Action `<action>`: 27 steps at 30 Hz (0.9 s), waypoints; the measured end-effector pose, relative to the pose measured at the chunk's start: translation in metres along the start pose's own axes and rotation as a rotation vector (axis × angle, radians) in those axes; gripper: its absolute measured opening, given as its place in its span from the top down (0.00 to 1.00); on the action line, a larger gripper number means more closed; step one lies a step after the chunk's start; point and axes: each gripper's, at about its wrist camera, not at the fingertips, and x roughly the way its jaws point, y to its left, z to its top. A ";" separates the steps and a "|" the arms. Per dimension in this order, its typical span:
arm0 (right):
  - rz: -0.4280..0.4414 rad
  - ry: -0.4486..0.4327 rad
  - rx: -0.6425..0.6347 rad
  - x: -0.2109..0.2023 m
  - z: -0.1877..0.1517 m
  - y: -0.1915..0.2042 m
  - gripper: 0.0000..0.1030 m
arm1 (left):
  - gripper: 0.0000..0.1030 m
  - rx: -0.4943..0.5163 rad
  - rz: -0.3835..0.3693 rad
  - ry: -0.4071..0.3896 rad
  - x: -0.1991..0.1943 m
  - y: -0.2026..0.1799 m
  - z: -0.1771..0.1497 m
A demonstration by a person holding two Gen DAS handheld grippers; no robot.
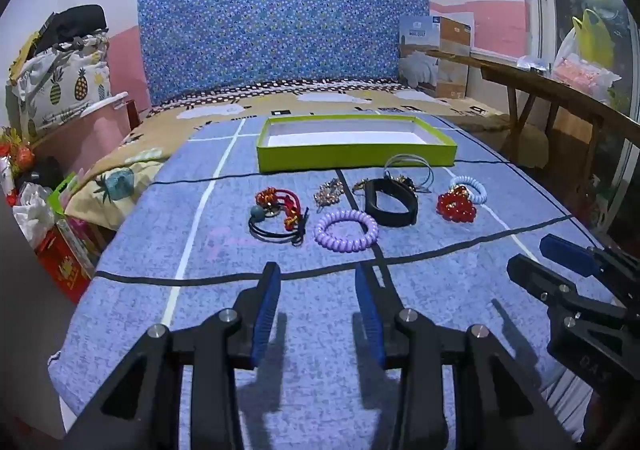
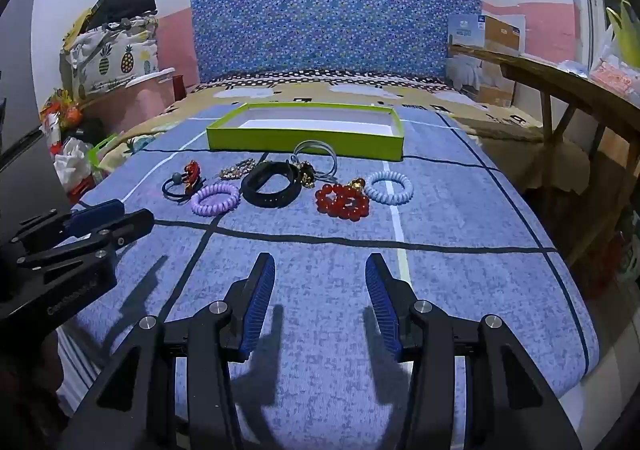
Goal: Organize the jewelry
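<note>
Left gripper (image 1: 316, 274) agape; purple coil bracelet (image 1: 346, 230) beyond.

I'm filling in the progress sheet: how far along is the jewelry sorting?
Nothing is done: the green box is empty. Nothing is in hand: the left gripper and right gripper are open over bare sheet. All left: the purple coil, black band, red beads and the rest.

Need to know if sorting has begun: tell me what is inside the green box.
The green box shows only its bare white floor; no jewelry in the visible part. Its near wall hides the front strip of the floor in both views, so that strip cannot be checked.
</note>
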 end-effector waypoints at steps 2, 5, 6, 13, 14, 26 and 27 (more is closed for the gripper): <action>-0.008 -0.007 -0.010 0.001 -0.001 0.000 0.53 | 0.61 -0.002 -0.011 -0.007 -0.002 -0.008 -0.003; -0.011 -0.002 -0.014 0.004 -0.002 0.000 0.53 | 0.61 -0.036 -0.043 0.021 -0.001 0.002 0.002; -0.012 0.001 -0.013 0.006 -0.002 0.000 0.53 | 0.61 -0.041 -0.043 0.021 -0.001 0.004 0.001; -0.005 -0.006 -0.008 -0.003 0.003 0.002 0.53 | 0.61 -0.051 -0.024 0.040 0.002 0.008 0.001; -0.004 -0.011 -0.007 0.002 -0.002 0.000 0.53 | 0.61 -0.049 -0.021 0.039 0.001 0.008 0.001; -0.006 -0.010 -0.010 0.003 -0.003 -0.002 0.53 | 0.60 -0.063 -0.022 0.050 0.004 0.014 -0.002; -0.007 -0.011 -0.010 0.003 -0.002 -0.001 0.53 | 0.60 -0.064 -0.019 0.049 0.004 0.014 -0.002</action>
